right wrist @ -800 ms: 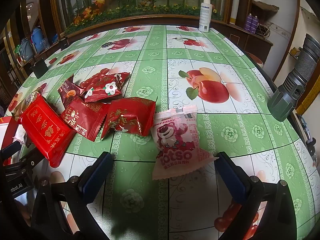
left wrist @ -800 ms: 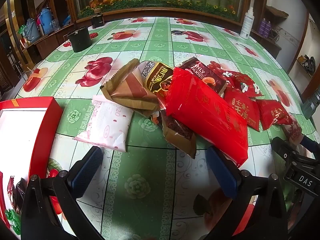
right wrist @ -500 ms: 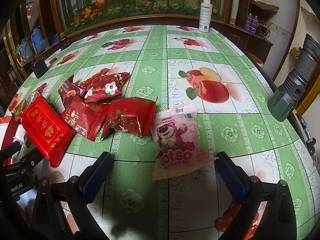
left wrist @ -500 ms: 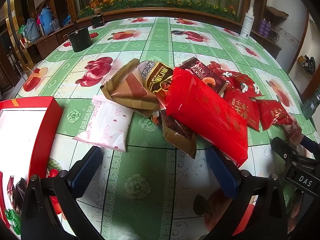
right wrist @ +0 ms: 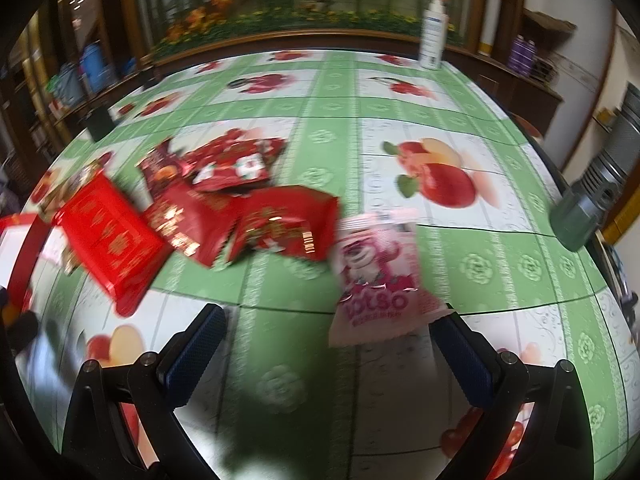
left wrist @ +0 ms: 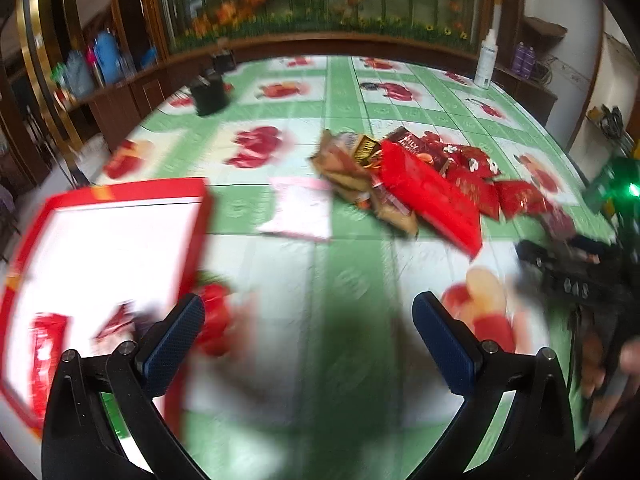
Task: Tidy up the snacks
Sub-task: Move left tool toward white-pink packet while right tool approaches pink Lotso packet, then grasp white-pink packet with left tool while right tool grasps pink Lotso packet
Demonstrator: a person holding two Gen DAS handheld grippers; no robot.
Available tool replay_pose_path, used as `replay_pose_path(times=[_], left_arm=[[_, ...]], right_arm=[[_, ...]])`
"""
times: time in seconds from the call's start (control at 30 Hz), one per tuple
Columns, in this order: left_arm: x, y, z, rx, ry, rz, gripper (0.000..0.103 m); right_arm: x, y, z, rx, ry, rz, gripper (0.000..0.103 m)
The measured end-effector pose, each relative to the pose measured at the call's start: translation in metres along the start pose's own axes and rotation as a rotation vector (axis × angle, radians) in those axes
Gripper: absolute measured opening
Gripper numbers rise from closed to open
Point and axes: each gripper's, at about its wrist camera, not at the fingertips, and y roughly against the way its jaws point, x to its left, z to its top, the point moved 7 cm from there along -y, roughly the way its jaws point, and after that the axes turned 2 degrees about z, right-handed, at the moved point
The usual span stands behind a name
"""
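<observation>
Both frames are motion-blurred. The left gripper (left wrist: 308,328) has its jaws spread fully apart with nothing between them; only the green-and-white fruit-print tablecloth (left wrist: 340,280) shows in the gap. The right gripper (right wrist: 326,344) is likewise released, jaws wide and empty.

Snack positions relative to the left gripper:
- A red tray (left wrist: 192,240) with a white floor lies to the left, its near corner just beside the left finger (left wrist: 172,344). Small red packets (left wrist: 48,344) lie inside it near the lower left edge.
- A pink-and-white packet (left wrist: 300,212) lies flat ahead, between the tray and the main heap.
- The heap lies ahead and to the right: brown wrappers (left wrist: 344,164), a long red packet (left wrist: 432,196) resting on top of them, and smaller red packets (left wrist: 476,188) further right.

Snack positions relative to the right gripper:
- A pink Lotso bear packet (right wrist: 376,276) lies just ahead, its lower corner just beside the right finger (right wrist: 460,356).
- Red packets (right wrist: 280,220) lie ahead and to the left, overlapping one another.
- The long red packet (right wrist: 108,236) is furthest left.
- A white spray bottle (right wrist: 432,36) stands at the far table edge.
- A grey-green ribbed device (right wrist: 588,200) sits at the right edge.
</observation>
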Motion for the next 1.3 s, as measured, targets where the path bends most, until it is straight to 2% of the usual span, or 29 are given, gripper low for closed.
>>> replay_pose_path(times=[0.17,0.3,0.43,0.57,0.73,0.8,0.93,1.1,1.23,1.3], left_arm=[[0.023,0.017,-0.032,0.009,-0.041,0.039,0.103],[0.031,0.028,-0.046,0.001,-0.068,0.045,0.103],[0.042,0.045,-0.053,-0.042,-0.079,0.049,0.103],[0.044,0.052,-0.052,-0.068,-0.087,0.040,0.103],[0.038,0.059,-0.058,-0.094,-0.111,0.036,0.103],[0.037,0.061,-0.060,-0.105,-0.131,0.045,0.103],[0.038,0.062,-0.062,-0.108,-0.126,0.041,0.103],[0.023,0.058,-0.054,-0.092,-0.108,-0.024,0.103],[0.016,0.053,-0.049,-0.080,-0.115,-0.006,0.103],[0.015,0.050,-0.044,-0.073,-0.125,-0.002,0.103]], right_arm=[[0.025,0.007,-0.009,0.000,0.087,0.066,0.103],[0.025,0.015,-0.012,-0.009,0.086,0.091,0.103],[0.004,0.025,-0.007,-0.055,-0.028,0.120,0.103],[-0.021,0.026,-0.005,-0.053,-0.169,0.157,0.103],[-0.062,0.037,-0.002,-0.135,-0.351,0.116,0.103],[-0.069,0.034,-0.002,-0.126,-0.383,0.121,0.103],[-0.075,0.028,-0.003,-0.103,-0.395,0.106,0.102],[-0.070,0.028,-0.006,-0.102,-0.381,0.098,0.102],[-0.065,0.023,-0.003,-0.102,-0.351,0.086,0.101],[-0.061,0.019,0.001,-0.099,-0.323,0.068,0.097]])
